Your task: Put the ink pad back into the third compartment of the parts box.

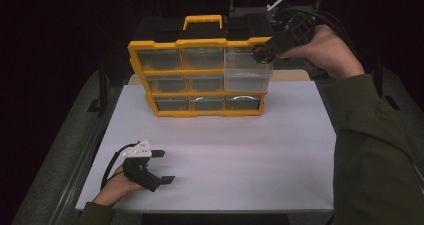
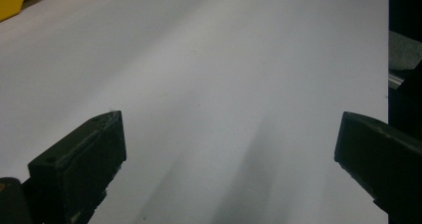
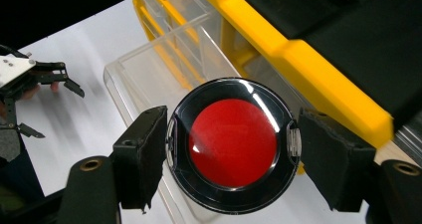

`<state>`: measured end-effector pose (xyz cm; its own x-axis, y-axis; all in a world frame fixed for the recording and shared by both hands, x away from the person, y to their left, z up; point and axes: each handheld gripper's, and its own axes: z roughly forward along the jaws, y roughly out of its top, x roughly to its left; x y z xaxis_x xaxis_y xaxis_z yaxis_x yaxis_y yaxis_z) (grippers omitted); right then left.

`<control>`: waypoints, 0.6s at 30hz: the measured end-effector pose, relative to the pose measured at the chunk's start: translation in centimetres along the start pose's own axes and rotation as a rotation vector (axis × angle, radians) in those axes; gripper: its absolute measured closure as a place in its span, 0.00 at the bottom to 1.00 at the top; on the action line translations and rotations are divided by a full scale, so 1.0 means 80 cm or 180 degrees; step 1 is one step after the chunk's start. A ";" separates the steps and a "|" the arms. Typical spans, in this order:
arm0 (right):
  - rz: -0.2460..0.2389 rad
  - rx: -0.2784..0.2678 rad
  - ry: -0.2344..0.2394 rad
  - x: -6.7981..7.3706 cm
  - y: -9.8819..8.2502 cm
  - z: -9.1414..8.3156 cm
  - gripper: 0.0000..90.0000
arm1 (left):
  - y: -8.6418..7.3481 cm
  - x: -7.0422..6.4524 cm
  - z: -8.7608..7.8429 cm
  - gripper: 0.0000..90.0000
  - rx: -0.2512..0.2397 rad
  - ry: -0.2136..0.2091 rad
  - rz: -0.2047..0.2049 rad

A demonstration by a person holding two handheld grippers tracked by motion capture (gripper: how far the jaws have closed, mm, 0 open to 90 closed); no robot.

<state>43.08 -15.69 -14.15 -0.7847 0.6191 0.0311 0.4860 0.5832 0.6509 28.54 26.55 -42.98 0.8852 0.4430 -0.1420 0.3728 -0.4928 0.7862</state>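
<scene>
Your right hand-held gripper [image 3: 231, 144] clamps the round red-faced compact [image 3: 234, 143] above the pulled-out clear drawer [image 1: 248, 70] of the yellow organizer [image 1: 200, 77]; lower, then release; left hand-held gripper [image 1: 161, 166] rests wide open on the table [image 1: 250, 155].

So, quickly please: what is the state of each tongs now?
Left tongs: open, holding nothing.
Right tongs: closed on the round black compact with red centre.

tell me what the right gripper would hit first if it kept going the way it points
Probably the pulled-out clear drawer of the yellow organizer; the right gripper, shut on the round red-and-black compact, hangs just above it, though depth is unclear.
</scene>
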 end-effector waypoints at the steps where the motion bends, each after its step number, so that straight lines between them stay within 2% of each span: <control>1: 0.0001 0.0010 0.0000 0.001 0.001 0.002 0.32 | 0.000 0.000 0.000 0.00 0.0000 0.0000 0.0000; 18: -0.0062 0.0062 0.0080 0.010 0.014 0.034 0.32 | 0.000 -0.001 0.000 0.00 -0.0004 -0.0008 0.0011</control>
<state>44.04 -13.10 -15.47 -0.8033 0.5943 0.0378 0.4778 0.6053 0.6366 28.46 26.51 -42.94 0.8872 0.4395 -0.1407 0.3693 -0.4935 0.7874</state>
